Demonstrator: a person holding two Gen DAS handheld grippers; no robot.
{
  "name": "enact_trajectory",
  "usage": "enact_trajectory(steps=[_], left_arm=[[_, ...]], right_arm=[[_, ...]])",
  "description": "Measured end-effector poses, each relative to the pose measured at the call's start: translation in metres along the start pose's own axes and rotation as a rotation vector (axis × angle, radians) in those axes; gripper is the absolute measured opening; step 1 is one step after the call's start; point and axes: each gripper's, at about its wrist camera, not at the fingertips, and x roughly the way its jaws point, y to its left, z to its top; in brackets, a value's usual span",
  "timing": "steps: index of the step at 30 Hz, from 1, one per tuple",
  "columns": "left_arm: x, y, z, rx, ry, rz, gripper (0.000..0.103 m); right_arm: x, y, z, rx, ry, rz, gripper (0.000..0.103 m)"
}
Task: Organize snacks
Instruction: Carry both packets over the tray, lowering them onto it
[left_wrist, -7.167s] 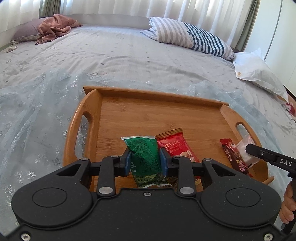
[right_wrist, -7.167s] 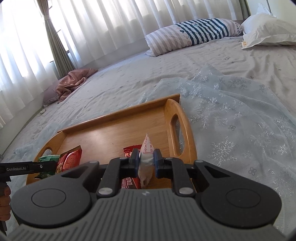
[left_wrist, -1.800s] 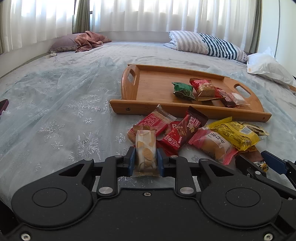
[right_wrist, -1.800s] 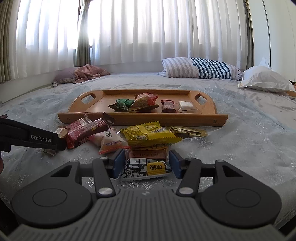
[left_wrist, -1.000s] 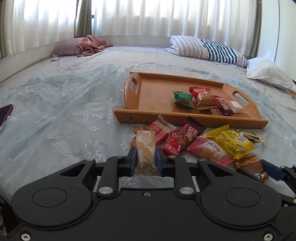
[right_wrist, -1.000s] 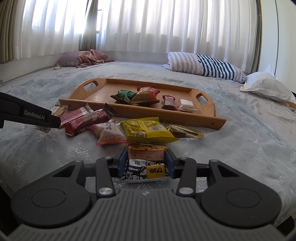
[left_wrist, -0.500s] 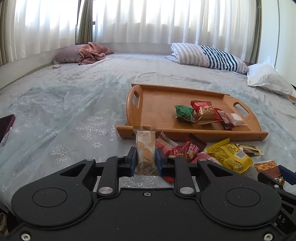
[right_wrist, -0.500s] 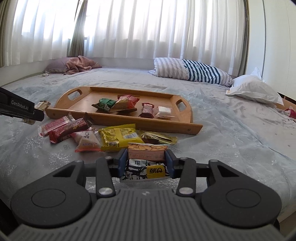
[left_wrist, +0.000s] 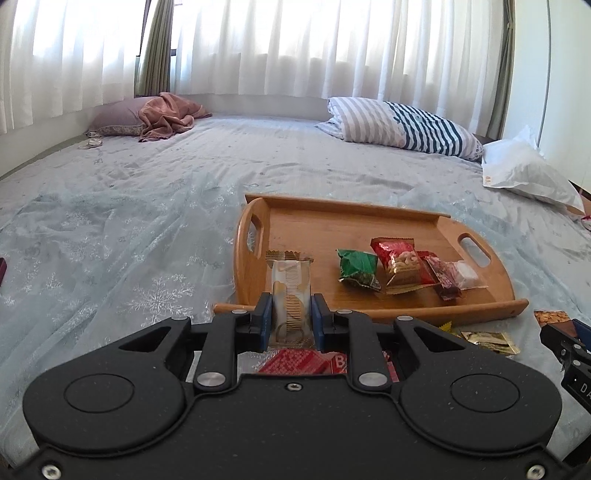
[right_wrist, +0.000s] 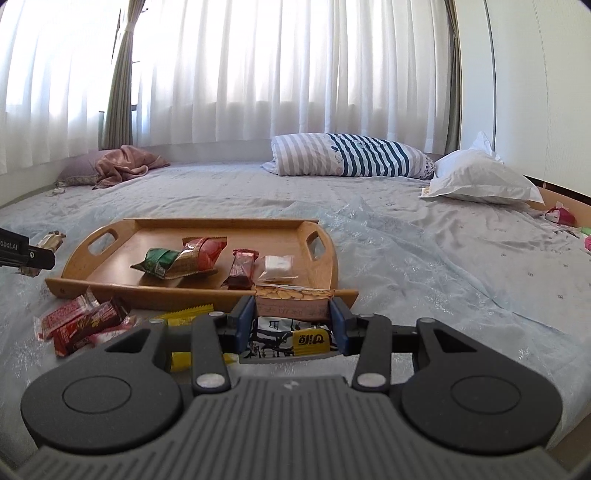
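Two grips – left gripper (left_wrist: 291, 314) pinches wafer packet (left_wrist: 290, 291) | right gripper (right_wrist: 291, 319) clamps almond packet (right_wrist: 291, 306) – print right-view only

One wooden tray (right_wrist: 325, 264) holding four snack packets (right_wrist: 240, 273), two grippers each with one packet, several loose packets (right_wrist: 77, 325) on the bed, count unclear, three pillows (right_wrist: 347, 155).

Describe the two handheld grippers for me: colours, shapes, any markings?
The left gripper has a speckled black body with two round discs, silver screws and blue finger pads. The right gripper has a ribbed grey housing, black linkage arms, the same blue pads. White lettering, partly cut off, runs along each one's side. No cables or sleeves visible.
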Motion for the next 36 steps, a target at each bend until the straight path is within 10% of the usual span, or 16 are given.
enact_trajectory(steps=[36], left_arm=[[0.136,-0.005,0.06,-0.061,0.16,-0.078,0.02]], right_arm=[[0.197,-0.032,0.097,0.162,0.201,0.194,0.048]])
